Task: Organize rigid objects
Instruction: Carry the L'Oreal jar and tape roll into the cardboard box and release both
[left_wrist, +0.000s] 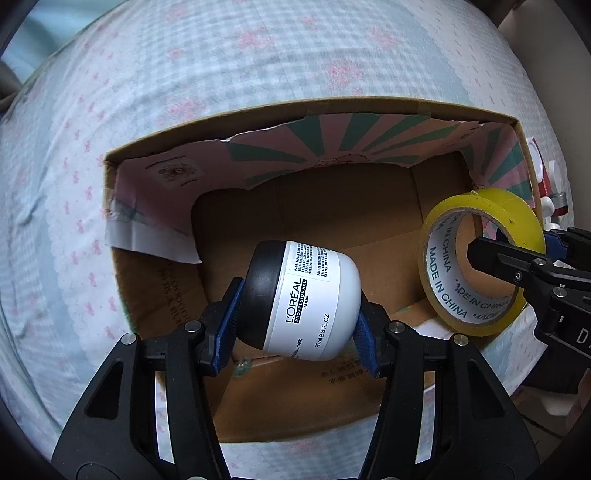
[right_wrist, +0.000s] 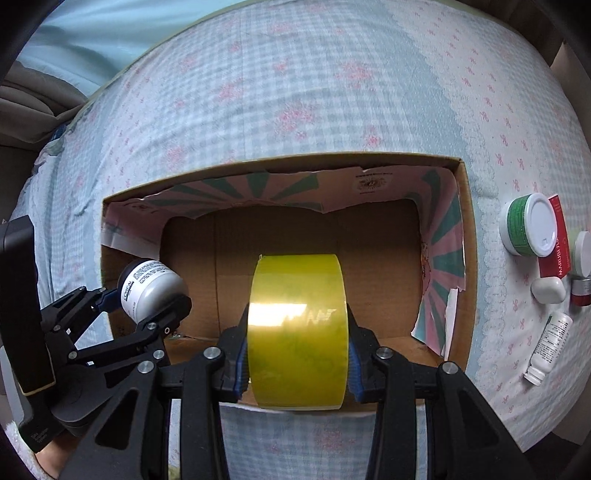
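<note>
jar (left_wrist: 306, 299) of hair mask, white body with a black lid, hangs on its side over the open cardboard box (left_wrist: 369, 105), clamped in the left claw (left_wrist: 297, 325): one blue pad presses the lid, the other the rounded base. it looks rigid, smooth and light, so the glossy plastic could slip or pivot between the pads; i judge a hold across lid and base, as here, the safer one, since the curved belly offers less flat contact.

at the jar's 3 o'clock in the left wrist view, the tape roll (right_wrist: 297, 332), yellow and shiny, is clenched in the right claw (right_wrist: 297, 354), pads on its two flat faces, also above the box. it seems stiff enough at the cardboard core, though the slick outer wrap would be a poor place to grip.

the box is bare inside, with torn printed paper along its inner walls, and sits on a bed sheet (right_wrist: 295, 92) with pink flowers. to the box's 3 o'clock in the right wrist view lie a green tub (right_wrist: 524, 227), a red carton (right_wrist: 561, 243), a small white case (right_wrist: 548, 290) and a white bottle (right_wrist: 548, 345), untouched, well apart from both claws.
</note>
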